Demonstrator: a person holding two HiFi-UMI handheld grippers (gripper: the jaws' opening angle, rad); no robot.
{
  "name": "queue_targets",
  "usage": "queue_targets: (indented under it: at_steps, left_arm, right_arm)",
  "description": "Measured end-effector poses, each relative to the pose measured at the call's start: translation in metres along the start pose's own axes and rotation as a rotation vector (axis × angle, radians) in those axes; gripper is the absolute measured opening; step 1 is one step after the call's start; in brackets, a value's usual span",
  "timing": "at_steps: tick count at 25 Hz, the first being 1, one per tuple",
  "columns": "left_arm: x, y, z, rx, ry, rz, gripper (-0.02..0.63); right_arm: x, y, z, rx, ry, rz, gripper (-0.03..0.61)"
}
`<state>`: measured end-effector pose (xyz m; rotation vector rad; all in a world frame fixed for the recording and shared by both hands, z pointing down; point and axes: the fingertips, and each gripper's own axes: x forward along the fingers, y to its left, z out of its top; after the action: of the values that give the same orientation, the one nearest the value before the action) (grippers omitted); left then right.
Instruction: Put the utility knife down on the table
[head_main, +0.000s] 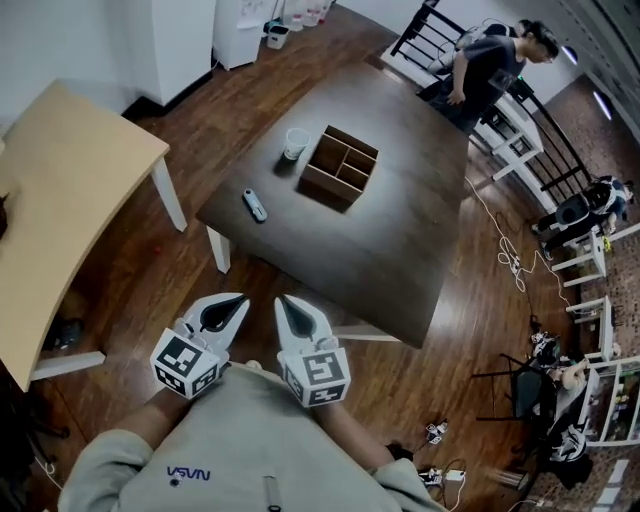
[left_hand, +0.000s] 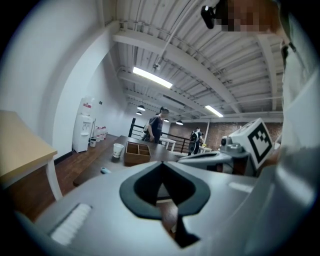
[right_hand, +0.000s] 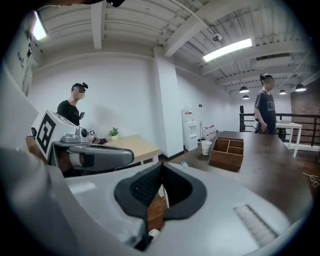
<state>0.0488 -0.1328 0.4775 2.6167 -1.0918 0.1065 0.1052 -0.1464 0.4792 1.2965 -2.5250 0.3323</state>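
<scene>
1. The left claw (head_main: 238, 302) is closed, its tips meeting with nothing between them. It hangs close to the wearer's chest, well apart from the bench (head_main: 400, 230). A needless swing forward from here could sweep whatever lies near that edge.
2. The utility knife (head_main: 255, 205) lies flat on the bench near its left edge, clear of both claws. To my eye the job looks done. The risk is a stray nudge that slides the knife off onto the floor.
3. The paper cup (head_main: 296, 143) stands just beyond the knife, beside the wooden box (head_main: 340, 167). A careless reach past the knife could tip it.
4. The right claw (head_main: 284, 303) is closed too and carries nothing. It sits just beside the left one, and the two could knock together.
5. Cables (head_main: 505, 255) trail over the floor to the right of the bench. Anyone stepping that way risks a trip.
</scene>
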Motion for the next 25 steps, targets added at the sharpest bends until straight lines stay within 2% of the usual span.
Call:
queue_targets:
  at_steps: [7,14,19,25]
  left_arm:
    - [-0.057,-0.059,-0.006,0.030,-0.036,0.092,0.002]
    - [-0.093,-0.069,-0.007,0.043,-0.041,0.172,0.002]
    - [-0.112,-0.068,0.011,0.087,-0.058,0.162,0.002]
    - [-0.148,-0.087,0.030,0.103,-0.115,0.081,0.002]
  right_arm:
    - [-0.053,0.032,-0.001,-0.028,-0.065,0.084,0.002]
    - [-0.082,0.054,0.008,-0.030,-0.105,0.127,0.002]
    - [-0.098,0.071,0.025,-0.021,-0.152,0.108,0.002]
    - [-0.120,0.106,0.037,-0.037,-0.199,0.040,0.002]
